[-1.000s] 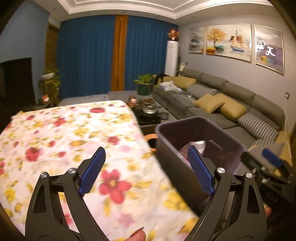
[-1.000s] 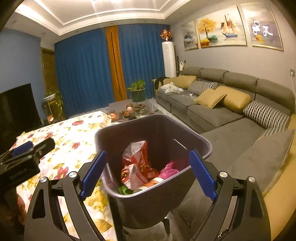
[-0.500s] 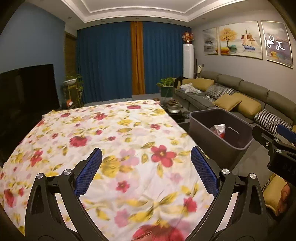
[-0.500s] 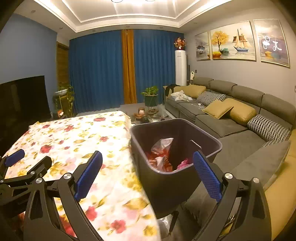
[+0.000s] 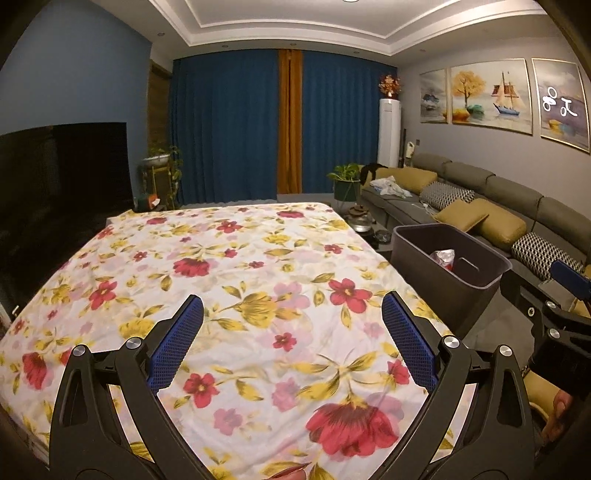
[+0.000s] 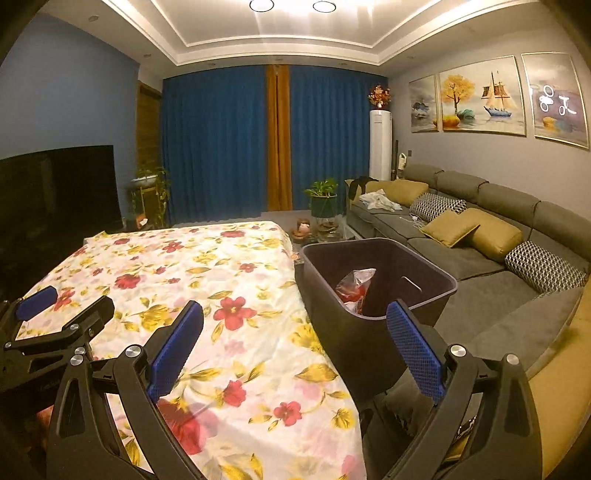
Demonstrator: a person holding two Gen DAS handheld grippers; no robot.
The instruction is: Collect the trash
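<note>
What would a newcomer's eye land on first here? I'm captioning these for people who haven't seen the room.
First the floral tablecloth, red and yellow flowers spread across the table that fills the foreground. Next, the dark trash bin at the table's right edge, a crumpled red and clear wrapper showing inside. Behind, deep blue curtains cover the far wall, and a grey sofa with mustard cushions runs along the right.

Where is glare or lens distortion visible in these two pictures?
Left wrist view: fisheye bends the ceiling moulding; dark corners. Right wrist view: two round ceiling lights blow out the white ceiling; the glossy wall paintings carry reflected glare.
</note>
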